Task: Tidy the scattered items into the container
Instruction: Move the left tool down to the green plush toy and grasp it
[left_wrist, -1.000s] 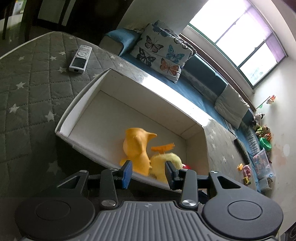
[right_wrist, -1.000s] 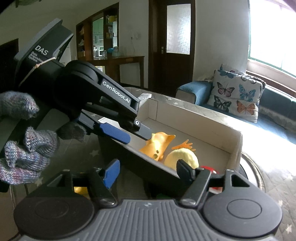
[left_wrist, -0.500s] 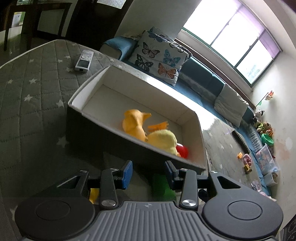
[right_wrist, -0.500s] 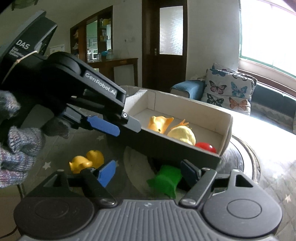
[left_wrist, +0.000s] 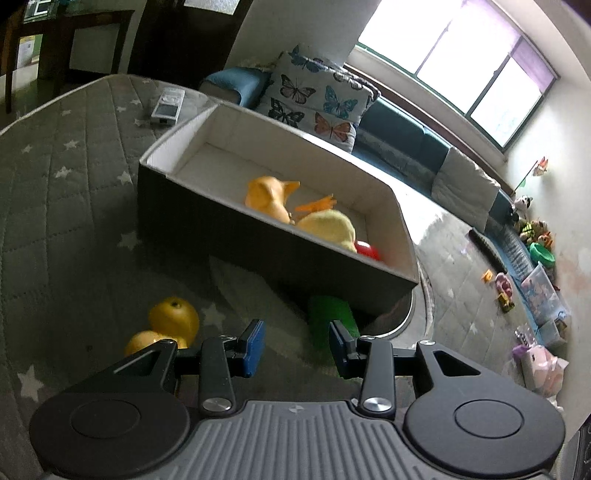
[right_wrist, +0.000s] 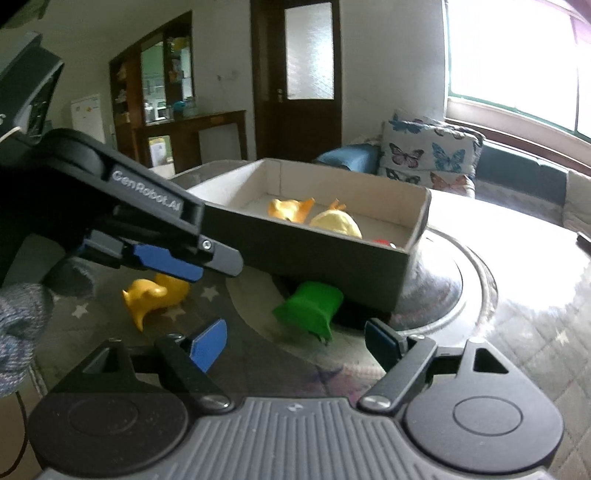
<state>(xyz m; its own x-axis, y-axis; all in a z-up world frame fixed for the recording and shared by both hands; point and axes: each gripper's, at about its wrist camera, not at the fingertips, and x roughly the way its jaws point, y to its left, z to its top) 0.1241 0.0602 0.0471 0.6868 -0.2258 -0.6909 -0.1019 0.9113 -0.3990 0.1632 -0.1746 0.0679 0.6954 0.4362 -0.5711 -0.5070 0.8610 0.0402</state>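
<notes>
A dark box with a white inside (left_wrist: 280, 258) (right_wrist: 332, 258) stands on the table. It holds an orange toy (left_wrist: 271, 197), a yellow plush (left_wrist: 328, 227) and a red ball (left_wrist: 367, 251). In front of it on the table lie a green toy (left_wrist: 330, 314) (right_wrist: 310, 306) and a yellow duck-like toy (left_wrist: 170, 325) (right_wrist: 155, 295). My left gripper (left_wrist: 296, 343) (right_wrist: 218, 267) is open and empty, above the cloth between those two toys. My right gripper (right_wrist: 295, 341) has its jaws opening with nothing between them; the green toy lies just beyond its fingertips.
A grey star-quilted cloth (left_wrist: 55, 184) covers the table, with a remote control (left_wrist: 168, 105) beyond the box. The box rests partly on a round glass turntable (right_wrist: 443, 288). A gloved hand (right_wrist: 18, 325) holds the left gripper. A sofa with a butterfly cushion (left_wrist: 317, 103) stands behind.
Both grippers have drawn back from the box and dropped a little, so the green and yellow toys on the table have come into view. The right jaws have spread wider.
</notes>
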